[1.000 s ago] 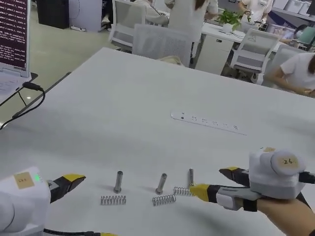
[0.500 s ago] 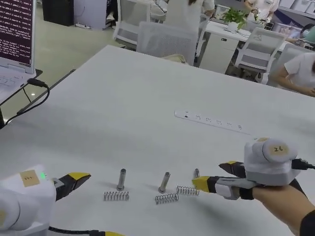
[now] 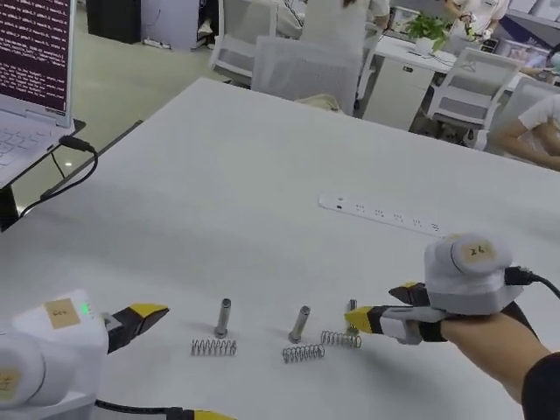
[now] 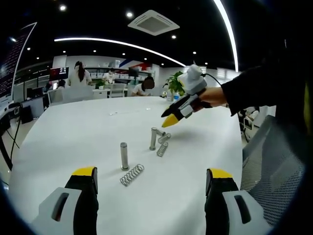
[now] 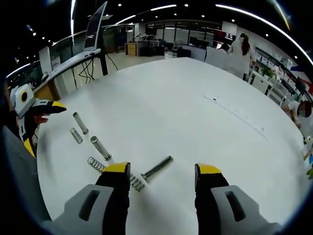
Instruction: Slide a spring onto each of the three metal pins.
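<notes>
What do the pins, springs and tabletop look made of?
Pins: probably steel; smooth grey cylinders with a dull metallic sheen.
Springs: thin bare metal wire, silvery, in open coils.
Tabletop: matte white, even and glare-free; perhaps laminate, but the look leaves it open.

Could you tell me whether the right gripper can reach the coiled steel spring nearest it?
Probably yes: the right gripper, jaws open, sits just short of that coiled steel spring; nothing lies between, though a short grey metal pin stands beside it.

Right gripper, jaws parted, frames a pin beside a spring
</notes>
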The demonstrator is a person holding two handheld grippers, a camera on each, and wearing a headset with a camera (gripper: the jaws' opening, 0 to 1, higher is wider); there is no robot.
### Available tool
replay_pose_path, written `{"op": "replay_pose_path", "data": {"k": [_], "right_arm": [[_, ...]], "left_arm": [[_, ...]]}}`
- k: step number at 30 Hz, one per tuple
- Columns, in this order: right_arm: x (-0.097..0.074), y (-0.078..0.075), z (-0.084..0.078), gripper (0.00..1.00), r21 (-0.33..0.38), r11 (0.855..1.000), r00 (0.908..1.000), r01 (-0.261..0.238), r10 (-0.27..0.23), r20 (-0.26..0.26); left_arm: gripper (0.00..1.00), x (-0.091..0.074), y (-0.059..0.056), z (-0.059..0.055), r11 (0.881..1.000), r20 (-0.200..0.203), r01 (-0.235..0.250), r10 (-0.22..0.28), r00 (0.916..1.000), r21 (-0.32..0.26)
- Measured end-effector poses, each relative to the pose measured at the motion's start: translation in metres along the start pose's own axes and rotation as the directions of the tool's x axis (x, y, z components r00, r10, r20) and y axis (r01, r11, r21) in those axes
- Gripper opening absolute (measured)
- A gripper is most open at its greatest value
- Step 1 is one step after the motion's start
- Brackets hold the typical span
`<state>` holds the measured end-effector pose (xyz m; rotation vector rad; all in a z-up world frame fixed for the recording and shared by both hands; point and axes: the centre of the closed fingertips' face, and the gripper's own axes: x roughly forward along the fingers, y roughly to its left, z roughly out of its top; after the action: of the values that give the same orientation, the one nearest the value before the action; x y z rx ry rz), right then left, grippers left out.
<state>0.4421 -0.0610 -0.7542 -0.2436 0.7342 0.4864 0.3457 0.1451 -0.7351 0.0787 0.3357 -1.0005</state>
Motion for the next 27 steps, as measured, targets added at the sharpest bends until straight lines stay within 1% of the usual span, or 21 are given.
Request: {"op": "replay_pose_path", "data": {"k": [3, 7, 16, 19, 24, 27], "right_arm": [[0.004, -0.001, 0.001, 0.49, 0.001, 1.0, 0.9999, 0.002, -0.002, -0.011], [0.008, -0.004, -0.002, 0.44, 0.001, 1.0, 0.9993, 0.015, -0.015, -0.035], [0.017, -0.002, -0.006, 0.38, 0.001, 1.0, 0.9973, 0.014, -0.014, -0.072], [0.022, -0.004, -0.008, 0.36, 0.002, 1.0, 0.9952, 0.012, -0.012, -0.097], [0.026, -0.005, -0.007, 0.32, 0.005, 1.0, 0.9933, 0.016, -0.015, -0.114], [0.03, -0.006, -0.008, 0.27, 0.019, 1.0, 0.9913, 0.025, -0.023, -0.13]], "left_arm": [[0.89, 0.0, 0.0, 0.0, 1.0, -0.001, 0.0, 0.0, 1.0, -0.001], [0.89, 0.0, 0.001, -0.001, 1.0, -0.002, 0.0, 0.0, 1.0, -0.002], [0.88, -0.001, 0.002, -0.002, 1.0, -0.003, 0.0, 0.0, 1.0, -0.009], [0.88, -0.002, 0.002, -0.002, 1.0, -0.005, 0.0, 0.0, 1.0, -0.009], [0.88, -0.002, 0.003, -0.002, 1.0, -0.003, -0.001, 0.001, 1.0, -0.011], [0.87, -0.003, 0.003, -0.003, 1.0, -0.007, -0.001, 0.001, 1.0, -0.013]]}}
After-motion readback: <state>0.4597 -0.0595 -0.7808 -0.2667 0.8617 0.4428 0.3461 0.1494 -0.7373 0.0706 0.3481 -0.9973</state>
